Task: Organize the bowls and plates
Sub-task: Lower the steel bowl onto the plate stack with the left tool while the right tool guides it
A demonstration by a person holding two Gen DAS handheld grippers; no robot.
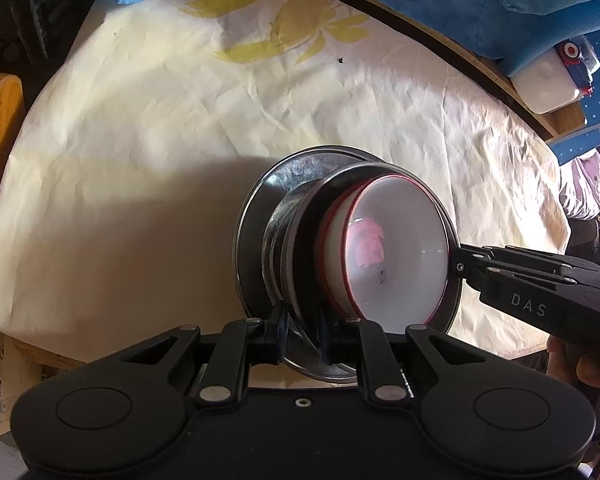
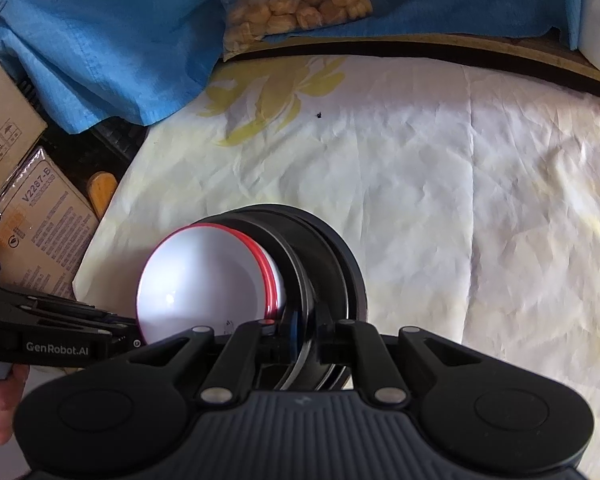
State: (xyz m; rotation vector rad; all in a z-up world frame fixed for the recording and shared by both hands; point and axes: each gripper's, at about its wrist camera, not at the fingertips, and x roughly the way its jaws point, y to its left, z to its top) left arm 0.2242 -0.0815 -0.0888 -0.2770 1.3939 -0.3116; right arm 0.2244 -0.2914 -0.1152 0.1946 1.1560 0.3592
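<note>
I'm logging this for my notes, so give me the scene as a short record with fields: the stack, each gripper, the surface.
stack: white bowls with red rims nested in steel plates
left gripper: shut on the steel plates' rim
right gripper: shut on the opposite rim
surface: table, cream cloth with a yellow flower

Wide bare cloth [image 1: 228,128] left of and beyond the stack [image 1: 340,240]; free passage there. Same open cloth to the right in the right wrist view. Stack itself blocked on two sides: left gripper [image 1: 302,332] clamped on its near rim, right gripper [image 1: 460,266] at its right edge. Far edge crowded by blue sheet [image 2: 100,48], snack bag [image 2: 296,12] and white box [image 1: 544,84]. Cartons [image 2: 40,216] and chair [image 1: 0,120] off the table's left.
</note>
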